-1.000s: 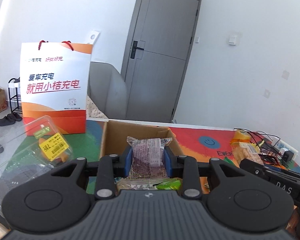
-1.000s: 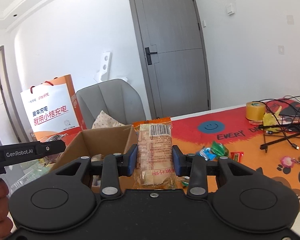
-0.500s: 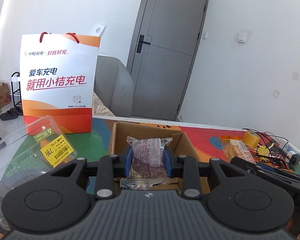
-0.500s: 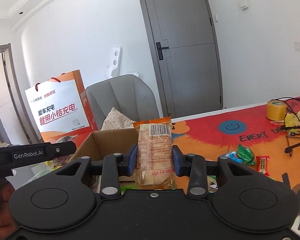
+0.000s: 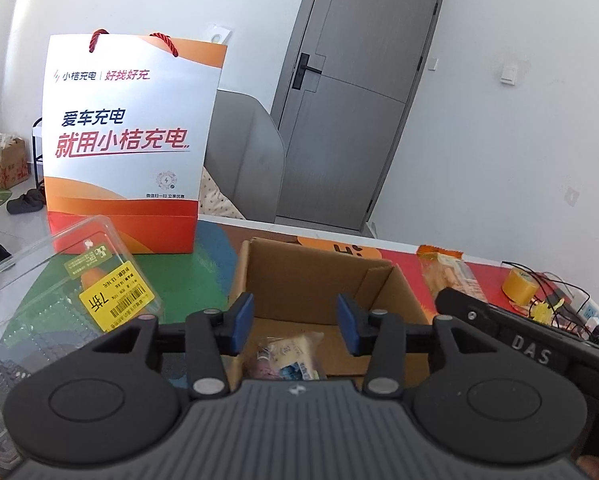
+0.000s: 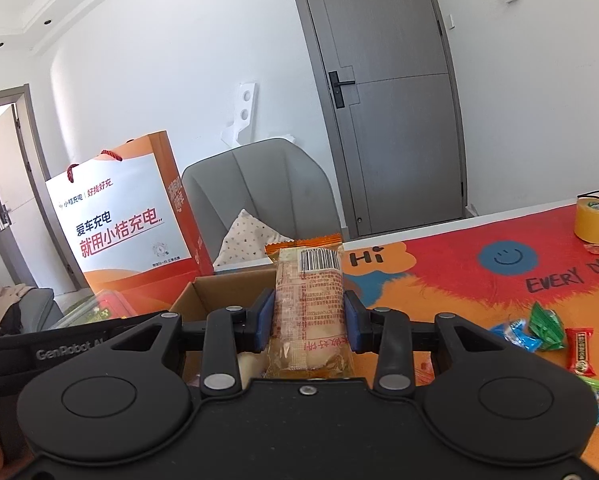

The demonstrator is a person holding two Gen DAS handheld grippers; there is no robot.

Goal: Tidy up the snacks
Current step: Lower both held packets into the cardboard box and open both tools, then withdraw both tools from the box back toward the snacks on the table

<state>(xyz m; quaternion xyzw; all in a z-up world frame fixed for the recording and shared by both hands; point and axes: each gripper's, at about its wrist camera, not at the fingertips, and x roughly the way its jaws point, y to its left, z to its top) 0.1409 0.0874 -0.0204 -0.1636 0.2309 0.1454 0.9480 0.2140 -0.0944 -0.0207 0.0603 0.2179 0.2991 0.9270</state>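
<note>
An open cardboard box (image 5: 319, 280) stands on the table, with several snack packets (image 5: 287, 356) lying inside. My left gripper (image 5: 295, 318) is open and empty just above the box's near edge. My right gripper (image 6: 309, 320) is shut on an orange-edged pastry packet (image 6: 309, 300), held upright beside the box (image 6: 227, 292). That packet also shows in the left wrist view (image 5: 447, 276), to the right of the box.
A tall orange-and-white paper bag (image 5: 127, 144) stands behind the box. A clear plastic clamshell (image 5: 59, 300) lies at the left. Loose candies (image 6: 547, 332), a tape roll (image 6: 593, 220) and cables lie at the right. A grey chair (image 6: 259, 188) stands behind the table.
My left gripper opened and let go of the dark pastry packet, which dropped into the box. My right gripper moved closer to the box with its packet still held.
</note>
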